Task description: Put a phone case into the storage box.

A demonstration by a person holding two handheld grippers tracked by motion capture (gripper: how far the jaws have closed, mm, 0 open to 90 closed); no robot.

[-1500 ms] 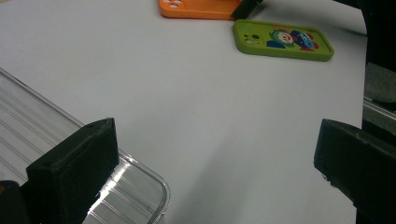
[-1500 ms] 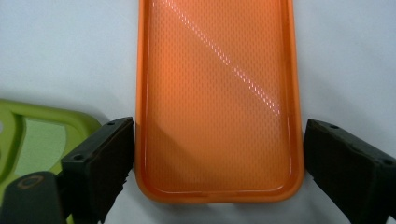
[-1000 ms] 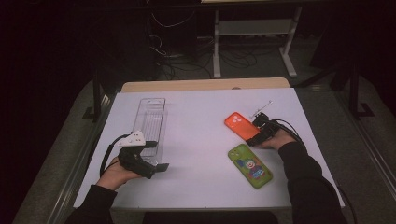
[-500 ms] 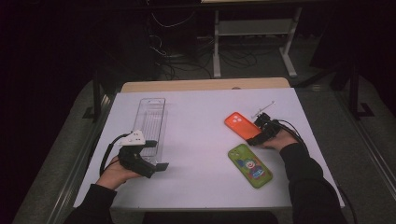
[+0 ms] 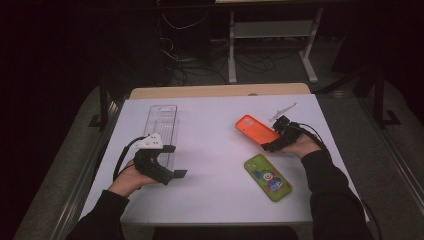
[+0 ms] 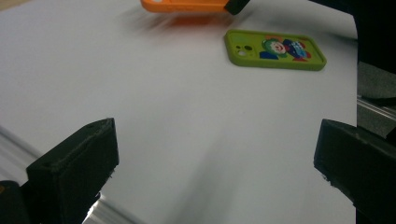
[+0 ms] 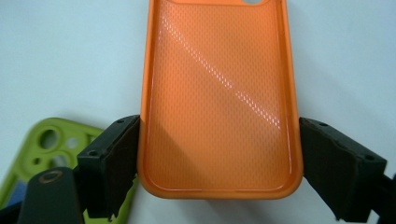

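An orange phone case (image 5: pixel 255 129) lies with its hollow side up at the right of the white table, and my right gripper (image 5: pixel 270 139) is shut on its near end. In the right gripper view the two black pads press on both long edges of the orange case (image 7: pixel 219 93). In the left gripper view the orange case (image 6: pixel 187 4) casts a shadow below it and looks slightly raised. A green phone case with a clown picture (image 5: pixel 268 176) lies flat just in front of that hand. My left gripper (image 5: pixel 175 161) rests at the left, its jaws wide open with nothing between them.
A clear plastic tray (image 5: pixel 161 125) lies lengthwise just beyond the left gripper. A white sheet (image 5: pixel 215 200) covers the table, with a wooden strip along its far edge. Cables and metal stand legs sit on the dark floor behind.
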